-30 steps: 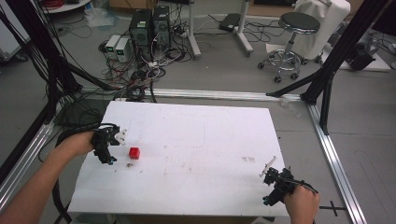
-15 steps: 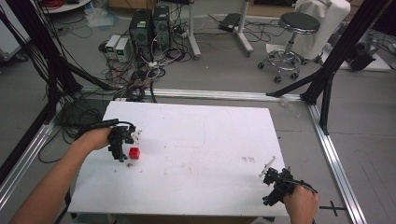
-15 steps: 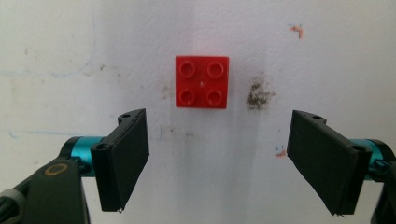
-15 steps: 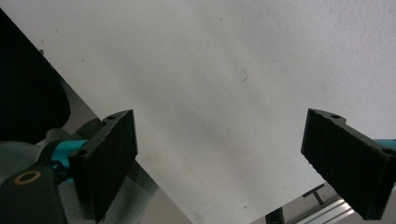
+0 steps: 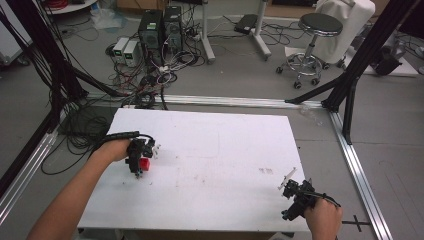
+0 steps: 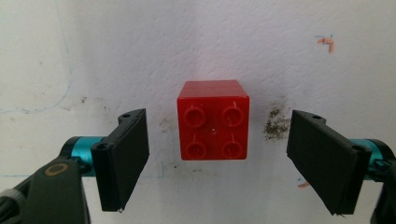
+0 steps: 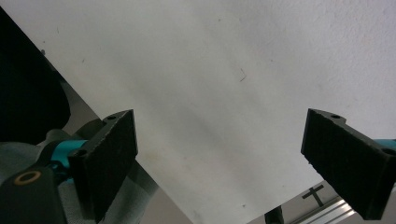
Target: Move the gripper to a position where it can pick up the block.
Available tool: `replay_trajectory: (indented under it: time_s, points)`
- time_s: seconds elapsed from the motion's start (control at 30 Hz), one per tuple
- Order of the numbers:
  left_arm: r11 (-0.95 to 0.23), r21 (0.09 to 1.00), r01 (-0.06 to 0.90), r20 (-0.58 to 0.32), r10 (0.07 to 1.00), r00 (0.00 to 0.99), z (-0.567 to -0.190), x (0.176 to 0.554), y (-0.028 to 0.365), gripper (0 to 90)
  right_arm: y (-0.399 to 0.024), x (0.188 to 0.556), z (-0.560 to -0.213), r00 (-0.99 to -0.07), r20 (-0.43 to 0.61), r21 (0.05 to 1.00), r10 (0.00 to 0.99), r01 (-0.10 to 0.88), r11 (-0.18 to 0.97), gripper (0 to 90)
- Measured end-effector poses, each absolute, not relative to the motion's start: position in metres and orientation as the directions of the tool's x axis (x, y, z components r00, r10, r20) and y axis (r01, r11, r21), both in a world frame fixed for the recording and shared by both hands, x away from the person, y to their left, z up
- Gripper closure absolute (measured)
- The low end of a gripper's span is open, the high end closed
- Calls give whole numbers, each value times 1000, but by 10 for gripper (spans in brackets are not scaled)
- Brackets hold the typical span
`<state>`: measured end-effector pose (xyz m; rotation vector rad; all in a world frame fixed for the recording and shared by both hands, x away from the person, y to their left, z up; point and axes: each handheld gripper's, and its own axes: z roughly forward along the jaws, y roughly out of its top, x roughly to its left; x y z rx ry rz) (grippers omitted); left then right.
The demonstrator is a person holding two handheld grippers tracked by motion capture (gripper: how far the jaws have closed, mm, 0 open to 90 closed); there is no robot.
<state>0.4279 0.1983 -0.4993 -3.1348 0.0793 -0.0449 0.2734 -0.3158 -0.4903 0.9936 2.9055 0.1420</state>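
Red brick [image 6: 213, 119] is sitting on our scuffed white table [image 5: 225, 150], between the spread jaws of our left gripper [image 6: 217, 158]; our right gripper [image 7: 219, 158] is gaping over the table's edge.

No readable text, label, brand or number appears anywhere. The only signs are marks: a black cross [image 5: 358, 222] on the floor just beside the white table [image 5: 225, 140] at its near right corner, and a small orange corner mark [image 6: 325, 42] drawn on the table surface beyond the red four-stud brick [image 6: 213, 119], up and to its right.
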Motion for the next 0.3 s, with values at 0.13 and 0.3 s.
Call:
replay_trajectory:
  time_s: [0.13, 0.3]
  points:
    - [-999, -2, -46, 31, -46, 998, -500, 428, 199, 213, -316, 274, -491, -791, -31, 109, 611, 605, 789, 101]
    - [-999, 5, -42, 35, -42, 999, -497, 426, 200, 213, -314, 274, -491, -793, -30, 106, 609, 603, 791, 101]
